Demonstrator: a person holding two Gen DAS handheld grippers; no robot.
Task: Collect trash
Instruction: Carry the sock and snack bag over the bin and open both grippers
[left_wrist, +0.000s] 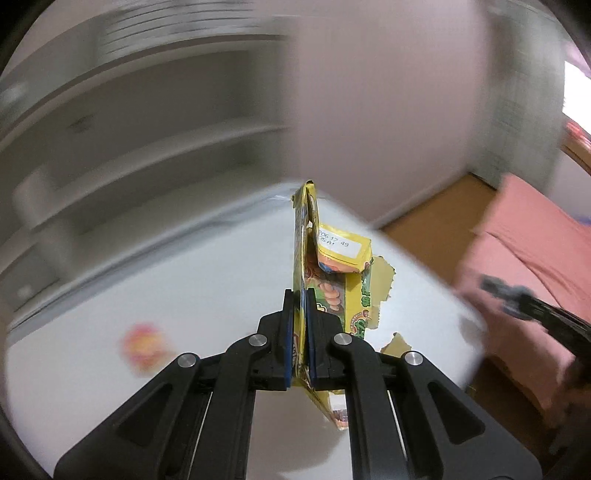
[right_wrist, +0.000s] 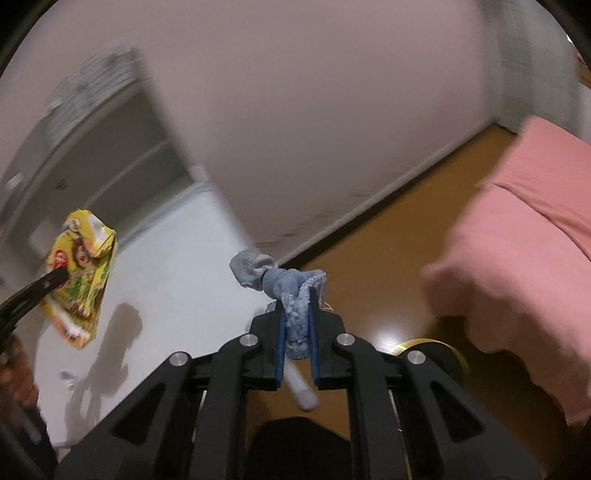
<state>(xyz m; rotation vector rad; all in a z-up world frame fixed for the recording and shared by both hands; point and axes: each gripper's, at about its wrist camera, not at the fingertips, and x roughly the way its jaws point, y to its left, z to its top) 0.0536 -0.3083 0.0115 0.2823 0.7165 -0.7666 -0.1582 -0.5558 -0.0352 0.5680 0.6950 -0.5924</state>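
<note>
My left gripper (left_wrist: 300, 295) is shut on a torn, flattened yellow snack box (left_wrist: 332, 266) and holds it in the air above a white table (left_wrist: 147, 280). The same box (right_wrist: 83, 280) shows at the left of the right wrist view, pinched by the left gripper's fingers (right_wrist: 51, 278). My right gripper (right_wrist: 296, 299) is shut on a balled-up blue-grey sock (right_wrist: 280, 280) and holds it over the table's edge. The right gripper (left_wrist: 506, 291) shows blurred at the right of the left wrist view.
A blurred red and yellow wrapper (left_wrist: 144, 347) lies on the table at the left. A pink bed cover (right_wrist: 524, 236) fills the right. Wooden floor (right_wrist: 388, 258) runs along a white wall. A white stick (right_wrist: 301, 387) and a yellow-rimmed round object (right_wrist: 432, 349) lie below.
</note>
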